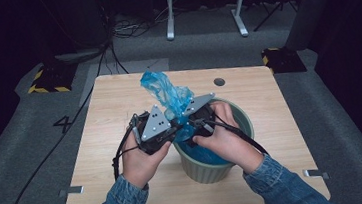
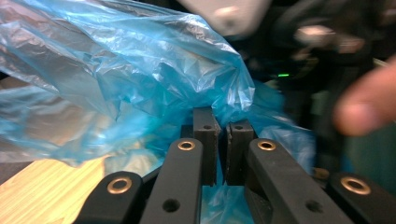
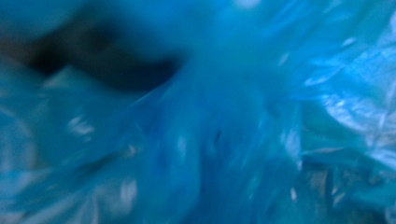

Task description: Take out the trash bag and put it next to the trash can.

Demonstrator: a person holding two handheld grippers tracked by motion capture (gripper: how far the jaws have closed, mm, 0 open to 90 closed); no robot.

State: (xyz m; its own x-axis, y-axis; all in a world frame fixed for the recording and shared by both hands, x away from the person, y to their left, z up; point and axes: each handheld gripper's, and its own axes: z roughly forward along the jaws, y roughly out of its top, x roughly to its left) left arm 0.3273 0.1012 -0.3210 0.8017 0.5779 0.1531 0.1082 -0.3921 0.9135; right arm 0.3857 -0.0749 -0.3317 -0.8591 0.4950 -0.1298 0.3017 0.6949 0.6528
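A crumpled blue plastic bag [image 1: 168,95] rises out of a pale green bin [image 1: 243,116] on the wooden table [image 1: 110,114], and part of it lies inside the bin. My left gripper [image 1: 174,128] reaches the bag from the bin's left rim. In the left gripper view its jaws [image 2: 223,126] are closed to a thin slit, with bag film [image 2: 140,70] bunched over the tips. My right gripper [image 1: 188,124] faces it over the bin, its jaws buried in the bag. The right gripper view is a blur of blue film [image 3: 233,116].
The bin stands at the table's front centre-right. A small round hole [image 1: 219,81] sits near the far edge. Cables trail from both grippers over the table's front left. A finger [image 2: 369,107] of the other hand shows at the right of the left gripper view.
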